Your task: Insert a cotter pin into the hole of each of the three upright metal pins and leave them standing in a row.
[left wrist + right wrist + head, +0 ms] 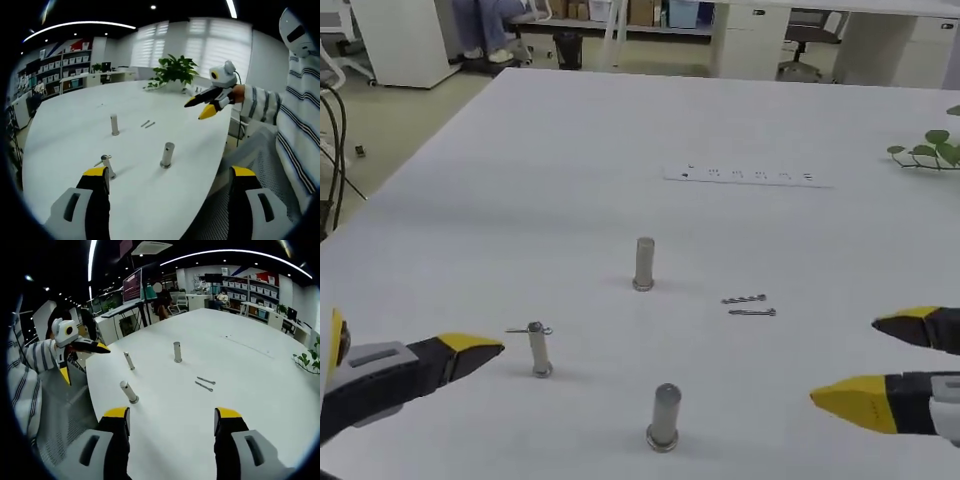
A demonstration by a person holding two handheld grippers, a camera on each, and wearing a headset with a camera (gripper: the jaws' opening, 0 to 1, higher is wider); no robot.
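Standing upright on the white table (520, 150) are three metal pins. There are three cotter pins in all, one fitted and two loose.

At the near left, the left gripper (170, 175) hovers by the table edge, its two yellow-tipped jaws wide apart with nothing between them. Just right of it is the left metal pin (540, 352), with the fitted cotter pin (528, 329) crosswise through its top and sticking out to the left.

Further right stand the near metal pin (663, 415) and, beyond it, the far metal pin (644, 263), both bare. The three form a triangle rather than a row.

Right of the far one, the two loose cotter pins (745, 299) lie flat, side by side. One power strip (748, 176) lies far behind them.

At the near right, the right gripper (844, 360) hangs over the table, jaws apart and holding nothing. One plant (930, 150) shows at the far right edge.
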